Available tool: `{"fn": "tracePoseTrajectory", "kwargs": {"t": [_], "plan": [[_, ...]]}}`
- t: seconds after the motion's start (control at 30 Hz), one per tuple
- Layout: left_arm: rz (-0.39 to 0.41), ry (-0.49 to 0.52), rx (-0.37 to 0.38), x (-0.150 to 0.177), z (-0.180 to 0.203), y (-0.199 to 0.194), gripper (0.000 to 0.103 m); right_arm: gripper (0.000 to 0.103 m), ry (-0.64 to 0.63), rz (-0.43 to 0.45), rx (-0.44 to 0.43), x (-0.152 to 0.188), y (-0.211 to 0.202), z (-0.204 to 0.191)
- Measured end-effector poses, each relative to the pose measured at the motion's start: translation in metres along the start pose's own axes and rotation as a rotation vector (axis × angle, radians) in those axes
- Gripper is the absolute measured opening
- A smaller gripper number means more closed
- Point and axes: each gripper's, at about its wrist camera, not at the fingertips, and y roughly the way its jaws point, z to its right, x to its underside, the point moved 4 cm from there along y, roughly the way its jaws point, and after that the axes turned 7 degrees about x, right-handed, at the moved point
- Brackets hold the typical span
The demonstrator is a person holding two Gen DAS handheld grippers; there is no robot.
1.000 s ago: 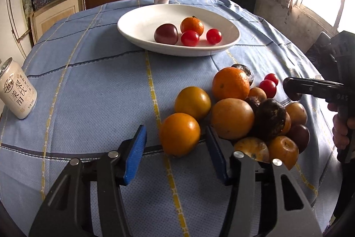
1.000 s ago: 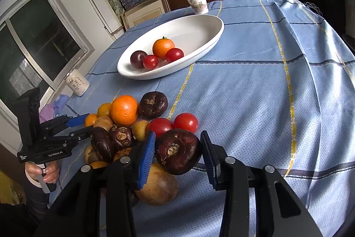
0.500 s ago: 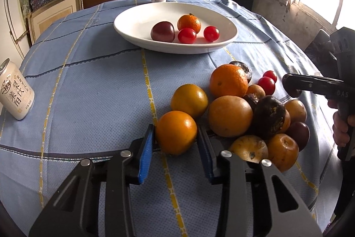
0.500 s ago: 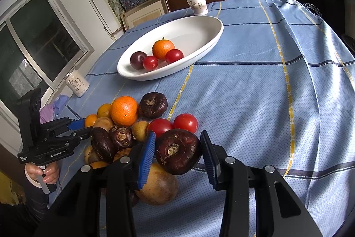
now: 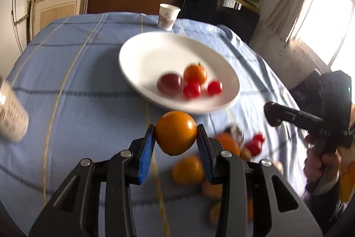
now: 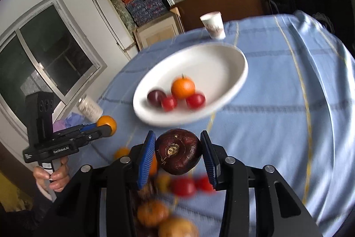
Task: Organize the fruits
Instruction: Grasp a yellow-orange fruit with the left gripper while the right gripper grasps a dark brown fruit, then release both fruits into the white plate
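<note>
My left gripper (image 5: 175, 139) is shut on an orange fruit (image 5: 175, 132) and holds it above the table, short of the white oval plate (image 5: 142, 54). My right gripper (image 6: 178, 152) is shut on a dark brown round fruit (image 6: 178, 151), also lifted, short of the same plate (image 6: 221, 63). The plate holds a small orange (image 6: 183, 87), a dark plum (image 6: 156, 97) and two red tomatoes (image 6: 195, 100). A blurred pile of loose fruit (image 5: 230, 148) lies on the blue cloth below both grippers; it also shows in the right wrist view (image 6: 164, 210).
A paper cup (image 5: 168, 17) stands behind the plate. A drink can (image 5: 11, 119) stands at the table's left edge. Shelves and boxes fill the back wall. The other hand-held gripper shows in each view, the right one at the right side (image 5: 310, 119) and the left one at the left side (image 6: 66, 139).
Both grippers have risen off the table with their fruit and tilted toward the plate. The left gripper closed on the orange fruit and lifted it out of the pile.
</note>
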Motion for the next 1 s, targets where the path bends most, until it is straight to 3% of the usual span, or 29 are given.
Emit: {"fn": "tracePoseTrajectory", "kwargs": {"t": [0.17, 0.3, 0.37, 0.4, 0.43, 0.53, 0.63, 0.73, 0.9, 1.0], "plan": [[0.037, -0.009, -0.035, -0.048, -0.002, 0.025, 0.037, 0.042, -0.024, -0.006, 0.032, -0.029, 0.032, -0.008], [0.03, -0.006, -0.08, -0.064, -0.005, 0.044, 0.039, 0.043, -0.048, -0.016, 0.038, -0.04, 0.053, -0.013], [0.04, -0.048, -0.064, -0.067, -0.009, 0.044, 0.068, 0.063, -0.055, -0.001, 0.027, -0.044, 0.059, -0.016], [0.068, -0.068, -0.052, -0.068, -0.009, 0.038, 0.088, 0.083, -0.051, 0.008, 0.025, -0.046, 0.058, -0.016], [0.097, -0.074, -0.046, -0.068, -0.009, 0.031, 0.09, 0.087, -0.039, 0.018, 0.01, -0.047, 0.054, -0.016], [0.143, -0.046, -0.061, -0.064, -0.004, 0.008, 0.091, 0.091, -0.009, 0.037, -0.033, -0.047, 0.036, -0.013], [0.173, -0.021, -0.094, -0.05, 0.001, -0.008, 0.097, 0.099, -0.007, 0.067, 0.022, -0.045, 0.013, -0.006], [0.174, 0.006, -0.142, -0.027, 0.003, -0.016, 0.097, 0.099, 0.007, 0.091, 0.069, -0.032, -0.002, 0.004], [0.131, 0.009, -0.217, 0.012, -0.001, -0.017, 0.097, 0.099, 0.017, 0.03, 0.056, 0.003, -0.008, 0.02], [0.127, 0.001, -0.235, 0.024, -0.005, -0.024, 0.097, 0.09, -0.013, 0.018, 0.075, 0.018, -0.014, 0.021]]}}
